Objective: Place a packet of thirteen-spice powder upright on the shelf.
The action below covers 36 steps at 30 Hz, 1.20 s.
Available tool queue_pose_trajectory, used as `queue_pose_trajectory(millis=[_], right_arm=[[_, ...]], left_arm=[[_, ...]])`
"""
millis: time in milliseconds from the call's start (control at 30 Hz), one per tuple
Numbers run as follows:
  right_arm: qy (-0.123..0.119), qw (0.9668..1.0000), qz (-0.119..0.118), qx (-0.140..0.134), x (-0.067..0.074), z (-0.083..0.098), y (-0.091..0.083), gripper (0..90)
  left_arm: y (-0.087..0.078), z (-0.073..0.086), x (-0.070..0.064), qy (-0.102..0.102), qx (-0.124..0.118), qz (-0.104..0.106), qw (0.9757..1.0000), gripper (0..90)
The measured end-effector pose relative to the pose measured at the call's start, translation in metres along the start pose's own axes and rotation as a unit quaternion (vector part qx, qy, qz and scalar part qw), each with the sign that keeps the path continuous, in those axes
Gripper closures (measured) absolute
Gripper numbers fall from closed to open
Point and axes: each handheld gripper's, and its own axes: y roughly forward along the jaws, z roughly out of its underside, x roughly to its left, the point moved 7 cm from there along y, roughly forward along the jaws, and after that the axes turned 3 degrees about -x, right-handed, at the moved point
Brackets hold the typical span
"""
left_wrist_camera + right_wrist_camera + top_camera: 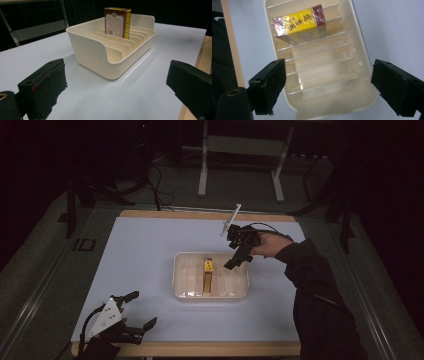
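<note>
A cream slotted tray (182,290) sits in the middle of the white mat. A yellow and dark red box (208,272) stands on edge in one of its middle slots. My right gripper (239,261) hovers over the tray's right far part, pointing down, open with nothing between its jaws. In the right gripper view the box (298,22) lies beyond the open gripper (327,82), with the tray (362,50) below. My left gripper (141,309) rests open at the front left corner. In the left gripper view, that gripper (115,85) faces the tray (100,55) and the box (117,22).
The white mat (145,255) covers a wooden table whose edge (210,349) runs along the front. A metal stand (240,165) is on the floor beyond the far edge. The person's dark sleeve (320,290) crosses the table's right side.
</note>
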Motion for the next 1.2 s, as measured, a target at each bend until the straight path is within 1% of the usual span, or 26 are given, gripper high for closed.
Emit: queue_pose_trajectory(millis=[67,133,233,300,367,400,467,500,600,633,733,867,967,1100,1133,1167,1200], right_arm=[[0.003,0.9999,0.011,-0.004,-0.002,0.004,-0.002,13.0],[0.008,0.9998,0.017,-0.008,-0.004,0.008,-0.004,13.0],[0.011,0.999,0.041,-0.017,-0.008,0.014,-0.009,13.2],[0.017,0.9982,0.052,-0.025,-0.009,0.018,-0.012,13.3],[0.016,0.9974,0.063,-0.031,-0.011,0.022,-0.014,13.4],[0.019,0.9972,0.065,-0.032,-0.011,0.024,-0.015,13.6],[0.01,0.9965,0.073,-0.04,-0.011,0.029,-0.016,13.6],[0.012,0.9961,0.077,-0.043,-0.01,0.032,-0.016,13.7],[0.007,0.9951,0.084,-0.052,-0.009,0.039,-0.015,13.7],[0.016,0.9949,0.086,-0.05,-0.009,0.042,-0.015,13.7],[0.026,0.9938,0.089,-0.061,-0.008,0.048,-0.015,13.7],[0.04,0.991,0.104,-0.074,-0.01,0.059,-0.015,13.7],[0.052,0.9892,0.11,-0.082,-0.011,0.066,-0.016,13.7],[0.072,0.9849,0.126,-0.094,-0.015,0.077,-0.017,13.8],[0.072,0.9849,0.126,-0.094,-0.015,0.077,-0.017,13.8],[0.079,0.9831,0.131,-0.1,-0.015,0.08,-0.017,13.8],[0.093,0.9786,0.144,-0.115,-0.016,0.084,-0.018,13.8]], left_arm=[[0.0,0.0,0.0,0.0,0.001,0.0,1.0,2.8],[0.0,0.0,0.0,0.001,0.001,0.001,1.0,2.8],[0.001,0.0,-0.001,-0.001,0.002,0.003,1.0,2.8],[0.001,0.0,-0.001,-0.001,0.003,0.003,1.0,2.8],[0.001,0.0,-0.001,0.001,0.003,0.004,1.0,2.8],[0.001,0.0,-0.001,0.001,0.003,0.004,1.0,2.8],[0.001,0.001,-0.002,-0.001,0.004,0.005,1.0,2.8],[0.001,0.001,-0.002,-0.001,0.005,0.005,1.0,2.8],[0.002,0.001,-0.002,0.0,0.006,0.006,1.0,2.8],[0.002,0.001,-0.002,0.001,0.006,0.006,1.0,2.8],[0.003,0.001,-0.002,0.001,0.006,0.007,1.0,2.8],[0.004,0.002,-0.003,0.003,0.008,0.008,0.9999,2.8],[0.004,0.002,-0.003,0.003,0.009,0.008,0.9999,2.8],[0.004,0.002,-0.003,0.003,0.008,0.008,0.9999,2.8],[0.004,0.002,-0.003,0.003,0.008,0.008,0.9999,2.8],[0.004,0.002,-0.003,0.004,0.009,0.008,0.9999,2.8],[0.004,0.002,-0.003,0.005,0.01,0.008,0.9999,2.8]])
